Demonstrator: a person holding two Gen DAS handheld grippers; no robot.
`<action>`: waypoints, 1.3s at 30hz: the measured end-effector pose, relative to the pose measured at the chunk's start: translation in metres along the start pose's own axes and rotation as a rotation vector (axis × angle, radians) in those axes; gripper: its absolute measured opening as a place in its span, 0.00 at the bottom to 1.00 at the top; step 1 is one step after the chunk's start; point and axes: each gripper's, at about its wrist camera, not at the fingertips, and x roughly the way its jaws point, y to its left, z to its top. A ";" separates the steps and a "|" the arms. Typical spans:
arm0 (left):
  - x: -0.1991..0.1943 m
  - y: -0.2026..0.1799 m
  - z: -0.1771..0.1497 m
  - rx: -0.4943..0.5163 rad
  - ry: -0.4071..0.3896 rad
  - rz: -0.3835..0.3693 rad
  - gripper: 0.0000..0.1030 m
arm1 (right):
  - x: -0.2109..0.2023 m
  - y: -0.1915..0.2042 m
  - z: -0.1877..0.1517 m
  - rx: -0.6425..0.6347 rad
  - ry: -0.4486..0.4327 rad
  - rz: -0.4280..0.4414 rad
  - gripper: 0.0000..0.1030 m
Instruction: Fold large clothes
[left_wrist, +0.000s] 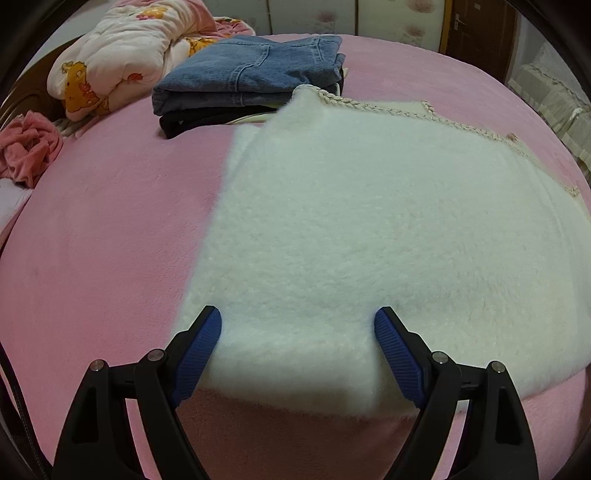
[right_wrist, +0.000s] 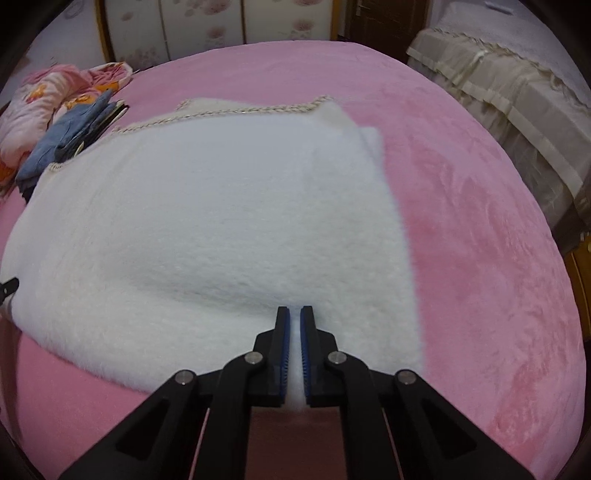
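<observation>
Your right gripper (right_wrist: 295, 325) pinches the fluffy white fleece garment's (right_wrist: 207, 221) lower hem for folding; your left gripper (left_wrist: 297, 325) fingers stand wide over it.

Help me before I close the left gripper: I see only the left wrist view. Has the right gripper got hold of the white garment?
Observer: Yes. The right gripper is shut on the near edge of the white garment, with fabric pinched between its jaws.
Operator: Where along that edge?
Observer: Near the right corner. The garment's right side ends on the pink blanket just past the gripper.
Operator: Is the far right corner lying flat?
Observer: Not quite; a second layer peeks out from under it there.
</observation>
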 end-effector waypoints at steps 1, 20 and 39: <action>-0.001 0.001 0.000 -0.009 0.005 0.003 0.82 | 0.001 0.000 0.002 0.006 0.009 -0.001 0.04; -0.055 0.007 0.004 -0.102 0.079 -0.062 0.82 | -0.026 0.009 0.012 0.165 0.133 0.081 0.46; -0.016 0.016 -0.056 -0.285 0.129 -0.451 0.82 | -0.058 0.108 -0.014 -0.007 -0.104 0.180 0.46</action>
